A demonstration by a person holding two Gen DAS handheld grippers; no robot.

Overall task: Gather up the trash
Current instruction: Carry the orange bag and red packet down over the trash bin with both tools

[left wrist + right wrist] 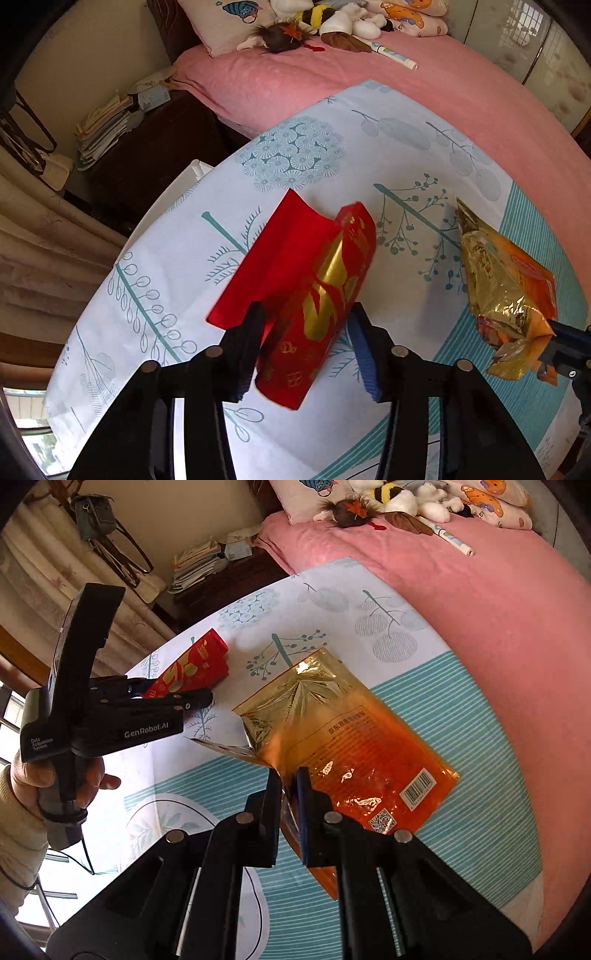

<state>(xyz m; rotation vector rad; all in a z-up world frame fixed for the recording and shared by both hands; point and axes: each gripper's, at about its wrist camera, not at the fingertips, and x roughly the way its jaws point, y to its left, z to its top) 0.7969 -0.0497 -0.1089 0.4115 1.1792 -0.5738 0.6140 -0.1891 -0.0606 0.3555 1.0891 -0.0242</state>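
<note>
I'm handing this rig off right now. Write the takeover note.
Left gripper: jaws around the red and gold wrapper, which looks lifted off the patterned sheet.
Right gripper: jaws shut on a corner of the orange and gold snack bag, also raised above the sheet.
Done: both pieces of trash picked up.
Left: no bin shows in either view; find one and drop both in. No other trash shows on the sheet. Leave the toys and pen on the pink bed alone.

Bed: pink fleece blanket (424, 103)
Cover: white sheet with teal plant print (369, 605)
Toys: striped bee plush (317, 14)
Nightstand: stacked books (103, 129)
</note>
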